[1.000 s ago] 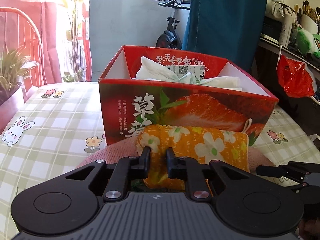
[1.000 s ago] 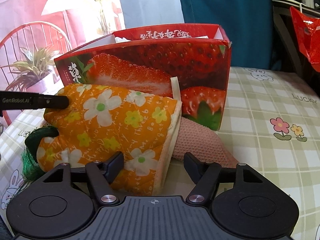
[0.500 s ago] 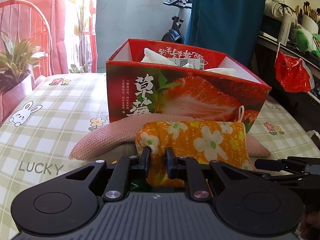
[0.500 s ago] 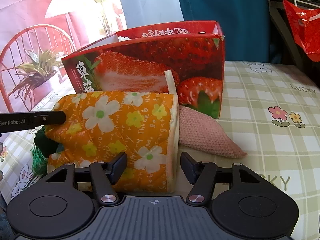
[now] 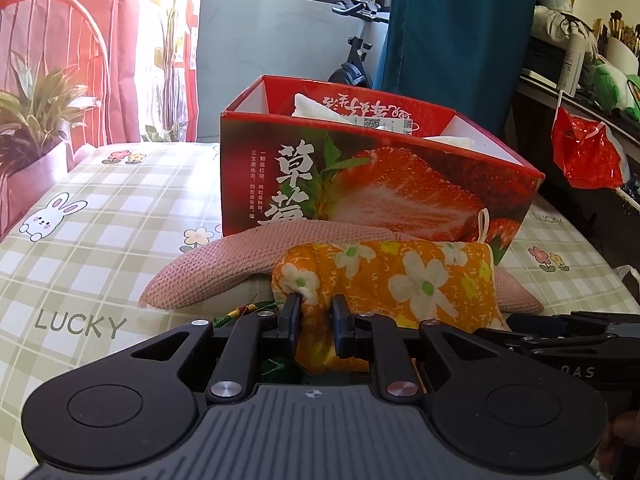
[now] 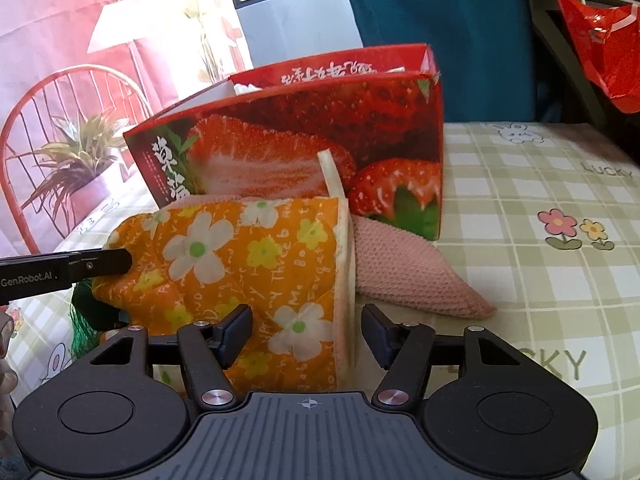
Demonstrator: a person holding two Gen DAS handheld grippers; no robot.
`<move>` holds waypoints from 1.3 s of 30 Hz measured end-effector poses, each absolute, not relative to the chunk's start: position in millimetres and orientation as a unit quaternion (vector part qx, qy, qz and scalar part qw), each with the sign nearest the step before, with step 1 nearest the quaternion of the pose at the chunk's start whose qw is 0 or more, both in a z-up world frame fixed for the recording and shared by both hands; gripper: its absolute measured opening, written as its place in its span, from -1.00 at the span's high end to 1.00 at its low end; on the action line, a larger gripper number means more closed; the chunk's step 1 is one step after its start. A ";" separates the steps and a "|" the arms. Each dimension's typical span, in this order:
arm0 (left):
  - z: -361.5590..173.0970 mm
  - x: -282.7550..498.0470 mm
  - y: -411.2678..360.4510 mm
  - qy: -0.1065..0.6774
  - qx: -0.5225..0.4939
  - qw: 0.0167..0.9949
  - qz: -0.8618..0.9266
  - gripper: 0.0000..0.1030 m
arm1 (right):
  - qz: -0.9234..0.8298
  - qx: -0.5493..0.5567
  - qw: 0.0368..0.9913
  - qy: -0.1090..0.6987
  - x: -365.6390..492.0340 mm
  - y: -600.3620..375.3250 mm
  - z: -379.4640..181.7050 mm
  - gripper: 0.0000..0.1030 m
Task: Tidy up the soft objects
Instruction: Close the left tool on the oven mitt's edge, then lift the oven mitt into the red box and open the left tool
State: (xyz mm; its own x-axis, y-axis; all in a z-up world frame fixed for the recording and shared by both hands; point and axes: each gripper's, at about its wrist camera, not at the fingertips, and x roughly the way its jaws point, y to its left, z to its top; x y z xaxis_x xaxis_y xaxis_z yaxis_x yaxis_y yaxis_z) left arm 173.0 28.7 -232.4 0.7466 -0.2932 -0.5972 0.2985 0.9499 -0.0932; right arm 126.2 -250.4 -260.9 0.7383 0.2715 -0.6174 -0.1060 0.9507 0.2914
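Pinching one end of the orange flowered mitt [image 5: 400, 280], the left gripper [image 5: 313, 312] holds it over a pink knitted cloth [image 5: 240, 264] on the checked surface [image 5: 100, 216], before the strawberry box [image 5: 360, 184]. The right gripper [image 6: 306, 330] has its fingers spread around the mitt's cuff end, not pressing it.

The green-checked plastic tablecloth [image 5: 104, 216] reads "LUCKY" near left and far right. The red cardboard strawberry box [image 5: 360, 184] bears large white "草莓". The black left gripper finger [image 6: 68, 266] reads "GenRobot.AI".

Between our black left claw's [image 5: 313, 312] fingers we see a padded orange mitt [image 5: 400, 280] with white and yellow flowers. Behind it lie a plain pink knitted cloth [image 5: 224, 272], a red strawberry-printed cardboard box [image 5: 380, 188], and a green-checked tablecloth [image 5: 120, 208] with bunnies and flowers.
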 end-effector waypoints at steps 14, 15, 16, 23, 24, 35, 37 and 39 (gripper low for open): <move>-229.6 169.4 29.4 0.300 0.003 0.941 -0.155 0.72 | 0.116 0.124 0.918 0.360 134.1 -245.1 -261.6 0.38; -227.4 169.0 30.4 0.297 0.001 0.942 -0.155 0.74 | 0.118 0.122 0.919 0.356 132.8 -245.5 -258.9 0.57; -224.8 168.6 31.2 0.292 -0.003 0.944 -0.156 0.75 | 0.119 0.121 0.920 0.352 131.3 -246.1 -256.0 0.74; -202.0 163.2 25.7 0.261 0.010 0.954 -0.150 0.76 | 0.129 0.114 0.938 0.301 117.1 -251.0 -226.7 0.86; -199.2 162.6 24.8 0.258 0.011 0.955 -0.148 0.76 | 0.130 0.113 0.940 0.293 115.5 -252.0 -221.7 0.86; -170.4 154.4 22.1 0.223 0.011 0.964 -0.142 0.76 | 0.131 0.110 0.957 0.235 100.6 -260.0 -188.7 0.88; -169.0 154.7 22.3 0.222 0.010 0.965 -0.142 0.76 | 0.129 0.111 0.958 0.230 100.0 -260.8 -185.6 0.89; -167.6 155.0 22.0 0.220 0.010 0.965 -0.142 0.76 | 0.128 0.112 0.960 0.224 99.4 -262.3 -182.1 0.89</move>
